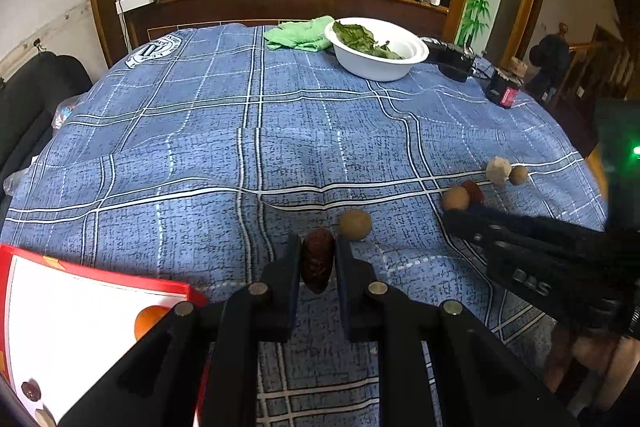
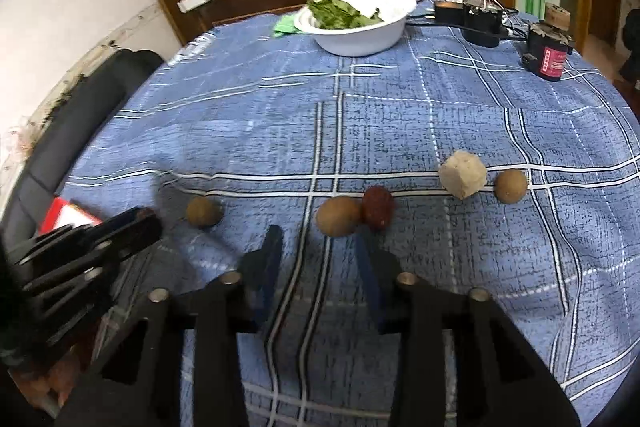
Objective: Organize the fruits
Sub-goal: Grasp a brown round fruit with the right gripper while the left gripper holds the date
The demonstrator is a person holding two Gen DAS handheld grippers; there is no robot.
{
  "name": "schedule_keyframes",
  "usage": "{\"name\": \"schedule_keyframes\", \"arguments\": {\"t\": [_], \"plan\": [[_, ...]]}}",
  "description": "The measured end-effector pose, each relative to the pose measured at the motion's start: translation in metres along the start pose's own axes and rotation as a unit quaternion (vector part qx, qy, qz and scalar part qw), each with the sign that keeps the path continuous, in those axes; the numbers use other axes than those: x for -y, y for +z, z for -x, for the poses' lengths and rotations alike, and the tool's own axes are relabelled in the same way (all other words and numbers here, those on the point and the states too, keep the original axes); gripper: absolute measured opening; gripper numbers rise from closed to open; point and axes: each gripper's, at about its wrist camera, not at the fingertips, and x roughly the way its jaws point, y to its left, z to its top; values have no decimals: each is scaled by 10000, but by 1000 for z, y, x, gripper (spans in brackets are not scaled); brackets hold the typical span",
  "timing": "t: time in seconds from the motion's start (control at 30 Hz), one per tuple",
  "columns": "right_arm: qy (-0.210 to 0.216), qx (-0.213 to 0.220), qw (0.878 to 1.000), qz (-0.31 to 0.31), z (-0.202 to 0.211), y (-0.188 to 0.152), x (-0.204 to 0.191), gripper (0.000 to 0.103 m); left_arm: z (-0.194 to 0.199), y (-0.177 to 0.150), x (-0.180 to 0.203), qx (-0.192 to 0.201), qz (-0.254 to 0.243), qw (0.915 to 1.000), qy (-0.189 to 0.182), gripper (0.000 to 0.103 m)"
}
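- The left gripper has its fingers closed on a dark red wrinkled dried date, which stands upright between the pads just above the blue plaid tablecloth covering the table.
- Just ahead and right of those fingers lies a round tan longan, apart from the held date.
- Left of and below the left fingers sits a red-rimmed white cardboard box, its near corner close to the finger base; inside it show part of an orange fruit, a small dark red piece and a pale piece at the lower edge.
- The right gripper has its fingers spread wide with nothing between them, low over the cloth.
- Just ahead of the right fingers lie a second tan longan and a second dark red date, touching each other; the date is just beyond the right-hand fingertip.
- Farther right along the same white stripe rest a pale faceted lump and a third brown longan, just beside each other.
- Ahead of both pairs of fingers the cloth lies open as far as a white round bowl holding green leaves, near the far edge.
- The right edge of the table falls away just beyond the third longan.
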Motion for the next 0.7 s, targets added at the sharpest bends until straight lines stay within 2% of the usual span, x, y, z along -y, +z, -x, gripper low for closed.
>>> {"name": "schedule_keyframes", "arguments": {"t": [0.07, 0.13, 0.6, 0.63, 0.7], "plan": [[59, -122, 9999, -78, -9, 0, 0, 23, 1, -1, -3, 11, 44, 10000, -45, 15], [-68, -42, 10000, -33, -12, 2, -1, 22, 0, -1, -5, 3, 79, 9999, -79, 15], [-311, 133, 9994, 34, -26, 23, -4, 23, 1, -1, -9, 16, 155, 9997, -179, 15], [-339, 142, 9993, 20, -27, 24, -4, 23, 1, -1, -10, 22, 154, 9997, -179, 15], [-283, 115, 9995, 16, -29, 26, -3, 32, 0, -1, -10, 18, 156, 9997, -185, 15]]}}
